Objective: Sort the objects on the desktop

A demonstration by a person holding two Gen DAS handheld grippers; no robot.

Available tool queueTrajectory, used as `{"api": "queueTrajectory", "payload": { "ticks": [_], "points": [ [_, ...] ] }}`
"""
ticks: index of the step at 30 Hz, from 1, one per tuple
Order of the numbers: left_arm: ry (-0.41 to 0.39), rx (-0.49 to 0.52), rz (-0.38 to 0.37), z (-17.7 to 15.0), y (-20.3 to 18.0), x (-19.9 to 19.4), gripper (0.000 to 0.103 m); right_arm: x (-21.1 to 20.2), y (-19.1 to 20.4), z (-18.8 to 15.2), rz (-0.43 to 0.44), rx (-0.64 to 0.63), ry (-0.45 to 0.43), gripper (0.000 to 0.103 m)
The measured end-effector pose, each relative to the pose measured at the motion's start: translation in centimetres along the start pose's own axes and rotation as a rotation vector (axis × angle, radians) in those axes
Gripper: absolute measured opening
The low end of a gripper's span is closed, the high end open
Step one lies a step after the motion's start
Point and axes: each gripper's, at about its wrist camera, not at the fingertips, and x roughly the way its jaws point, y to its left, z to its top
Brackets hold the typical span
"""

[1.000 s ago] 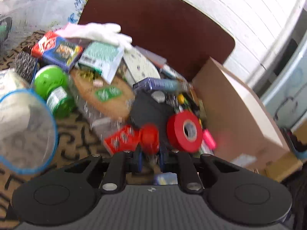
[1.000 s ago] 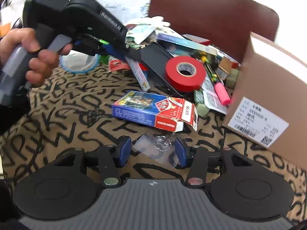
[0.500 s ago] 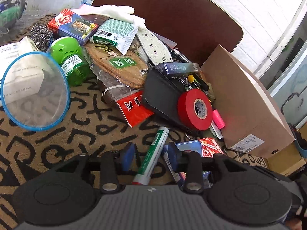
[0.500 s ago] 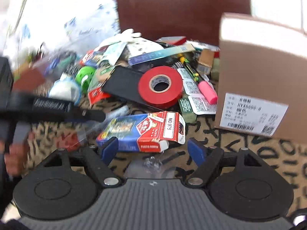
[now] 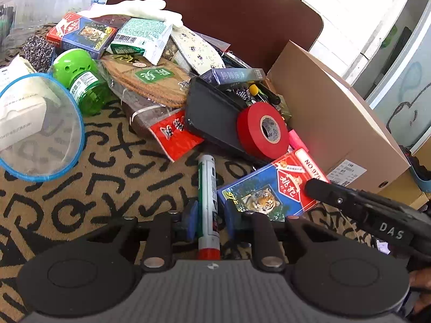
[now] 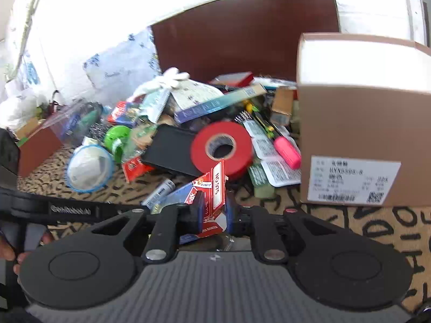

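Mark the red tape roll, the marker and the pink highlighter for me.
red tape roll [image 5: 252, 132], left wrist view, outer red band.
marker [image 5: 207, 188], left wrist view, mid barrel.
pink highlighter [image 6: 287, 152], right wrist view, middle of body.

We look from each wrist, low over bench [image 5: 89, 161], forward along claw fingers, close to clutter. Left view faces pile from left; right view sits nearer box [image 6: 363, 134]. Both share red tape [image 5: 262, 130] [image 6: 222, 146], box, chair back [image 5: 229, 18].
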Motion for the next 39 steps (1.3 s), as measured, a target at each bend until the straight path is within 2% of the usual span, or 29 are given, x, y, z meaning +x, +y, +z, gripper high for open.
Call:
{"api": "queueTrajectory", "payload": {
  "ticks": [3, 6, 8, 9, 12, 15, 21, 24, 30, 33, 39],
  "points": [
    [-0.006, 0.027, 0.002, -0.3, -0.3, 0.0, 0.021, 0.8, 0.1, 0.2, 0.037, -0.007, 0.031, 0.016],
    [-0.011, 0.042, 0.001, -0.4, -0.3, 0.0, 0.021, 1.6, 0.3, 0.3, 0.007, -0.010, 0.034, 0.016],
    [0.004, 0.045, -0.004, -0.3, -0.2, 0.0, 0.017, 1.3, 0.7, 0.5, -0.002, -0.012, 0.015, 0.012],
    [0.013, 0.047, -0.007, -0.5, -0.2, 0.0, 0.016, 0.9, 1.2, 0.5, -0.016, -0.031, -0.006, 0.007],
    [-0.003, 0.065, -0.001, -0.8, -0.4, 0.0, 0.015, -0.7, 3.4, 0.7, -0.055, -0.115, -0.068, 0.005],
    [-0.004, 0.074, 0.019, -1.0, -0.9, 0.2, 0.015, -1.7, 5.6, 0.4, -0.050, -0.159, -0.109, 0.004],
    [0.007, 0.064, 0.005, -1.1, -1.3, -0.3, 0.015, -2.8, 6.7, 0.3, -0.026, -0.191, -0.126, 0.004],
    [0.004, 0.052, -0.028, -0.9, -1.8, -0.9, 0.015, -4.4, 6.1, 1.0, -0.020, -0.176, -0.163, 0.004],
    [-0.053, 0.089, -0.109, 0.9, -4.3, -2.8, 0.015, -8.7, 3.6, 3.7, -0.027, -0.119, -0.276, 0.004],
    [-0.082, 0.116, -0.163, 2.4, -6.3, -3.4, 0.015, -10.8, 2.2, 5.2, -0.077, -0.106, -0.344, 0.004],
    [-0.139, 0.167, -0.276, 6.2, -11.1, -3.7, 0.015, -14.3, -1.4, 8.0, -0.245, -0.092, -0.467, 0.004]
  ]
}}
